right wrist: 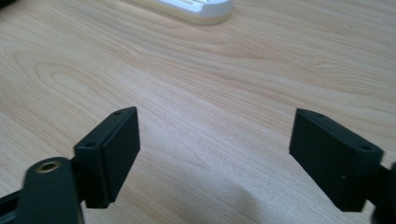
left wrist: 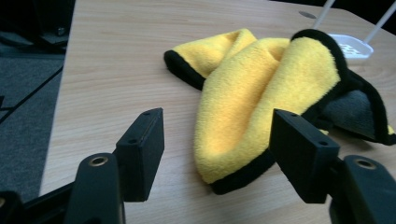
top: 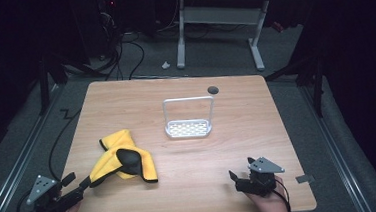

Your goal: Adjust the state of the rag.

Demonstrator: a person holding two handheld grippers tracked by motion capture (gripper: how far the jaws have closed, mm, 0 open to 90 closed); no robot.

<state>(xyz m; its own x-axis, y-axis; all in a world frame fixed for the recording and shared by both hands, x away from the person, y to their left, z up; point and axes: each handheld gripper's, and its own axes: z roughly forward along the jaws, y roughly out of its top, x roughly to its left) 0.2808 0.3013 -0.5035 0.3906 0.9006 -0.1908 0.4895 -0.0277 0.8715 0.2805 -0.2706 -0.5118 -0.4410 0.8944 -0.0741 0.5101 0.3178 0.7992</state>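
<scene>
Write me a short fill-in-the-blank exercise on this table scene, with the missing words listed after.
1. The crumpled cloth on the wooden table is ____ with black edging.
2. The left tongs have their jaws ____, with the cloth's near end just beyond them.
3. The white rack stands near the ____ of the table.
4. Between the open jaws of the right tongs there is only bare ____.

Missing words: yellow; open; middle; wood

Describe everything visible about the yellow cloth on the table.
The yellow cloth is a fleecy, plush-looking towel with black edging and a grey underside showing at one turned-up corner. It lies crumpled and loosely folded on the wooden table's left half, nearer the person. The open left gripper points at it, not touching.
</scene>
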